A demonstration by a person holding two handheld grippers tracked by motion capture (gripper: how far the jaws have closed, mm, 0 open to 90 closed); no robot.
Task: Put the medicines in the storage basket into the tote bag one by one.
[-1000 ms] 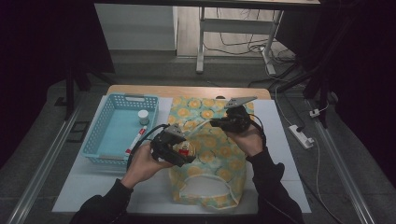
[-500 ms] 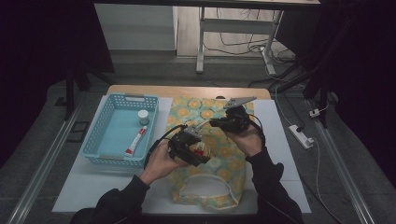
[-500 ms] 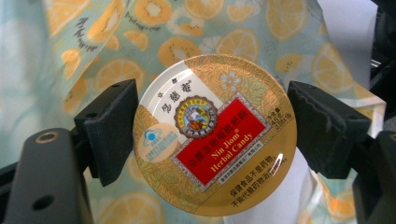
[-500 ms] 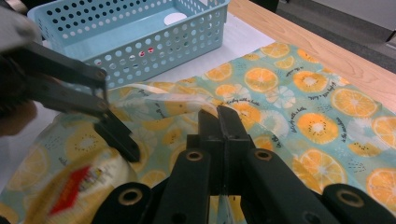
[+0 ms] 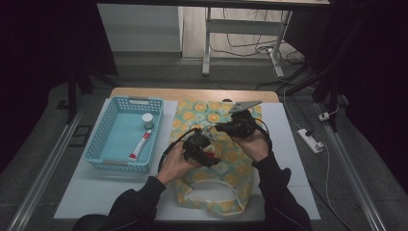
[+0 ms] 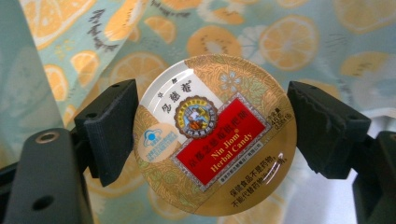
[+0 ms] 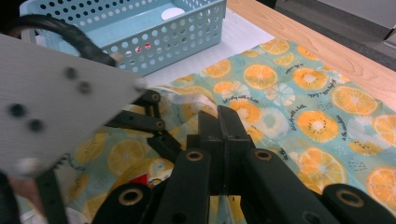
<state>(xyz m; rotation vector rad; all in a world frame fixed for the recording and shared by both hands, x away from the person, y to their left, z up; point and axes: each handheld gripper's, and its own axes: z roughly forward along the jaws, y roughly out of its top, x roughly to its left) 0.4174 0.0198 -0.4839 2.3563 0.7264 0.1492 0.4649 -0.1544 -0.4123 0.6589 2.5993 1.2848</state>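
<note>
a dark room surrounded the tabletop (image 5: 293,159), where a citrus-print bag (image 5: 216,120) lay beside a blue basket (image 5: 103,144). the right tongs (image 7: 219,122) pinched the bag's fabric shut. the left tongs (image 6: 212,135) gripped a round candy tin (image 6: 215,135), having moved rightward over the bag since before.

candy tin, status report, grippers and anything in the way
Left gripper shut on candy tin, over fruit-print bag. Right gripper shut on bag fabric. Nothing blocking; basket off aside.
</note>
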